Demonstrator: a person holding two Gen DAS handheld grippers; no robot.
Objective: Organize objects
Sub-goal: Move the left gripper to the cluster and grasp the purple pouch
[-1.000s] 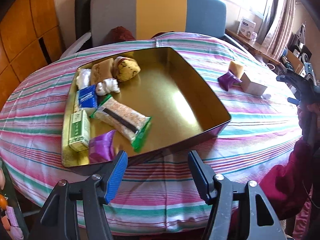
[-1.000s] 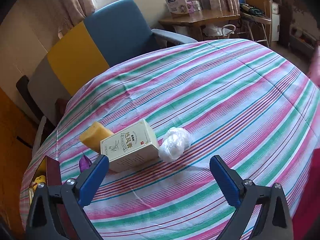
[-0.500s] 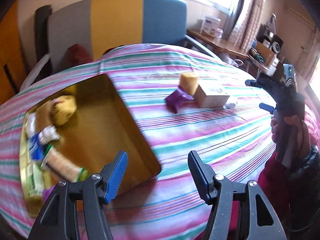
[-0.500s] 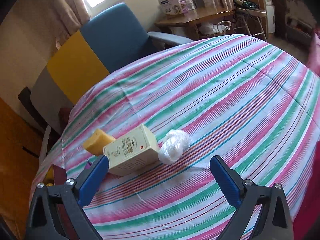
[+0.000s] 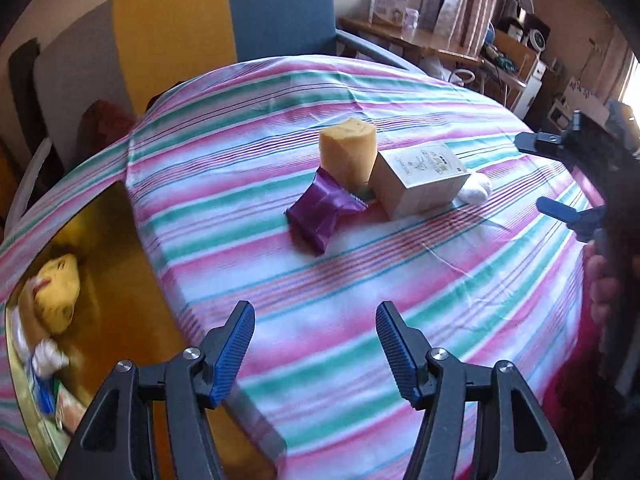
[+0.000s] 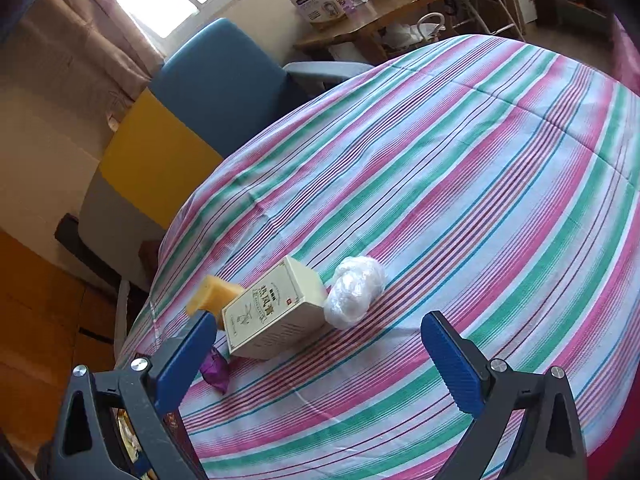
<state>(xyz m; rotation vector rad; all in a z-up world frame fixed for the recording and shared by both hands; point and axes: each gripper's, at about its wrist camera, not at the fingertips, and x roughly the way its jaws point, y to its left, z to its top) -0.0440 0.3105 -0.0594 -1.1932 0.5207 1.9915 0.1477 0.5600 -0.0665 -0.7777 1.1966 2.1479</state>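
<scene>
On the striped tablecloth lie a purple packet (image 5: 324, 210), a yellow sponge-like block (image 5: 347, 151), a cream box (image 5: 422, 182) and a white plastic wad (image 5: 476, 190), close together. The box (image 6: 274, 316), the wad (image 6: 354, 292), the block (image 6: 212, 298) and the packet (image 6: 216, 370) also show in the right wrist view. A gold tin tray (image 5: 108, 264) with several snack items sits at the left. My left gripper (image 5: 316, 344) is open and empty, short of the packet. My right gripper (image 6: 316, 356) is open and empty, just short of the box and wad; it shows in the left wrist view (image 5: 556, 176).
A grey, yellow and blue chair (image 5: 224, 20) stands behind the table. A wooden side table (image 6: 372, 28) with boxes is by the window. The tablecloth's edge drops off at the front (image 5: 360, 440).
My left gripper has swung right, from over the tray toward the loose items, which are now nearer and centred. My right gripper has edged closer to the box and wad.
</scene>
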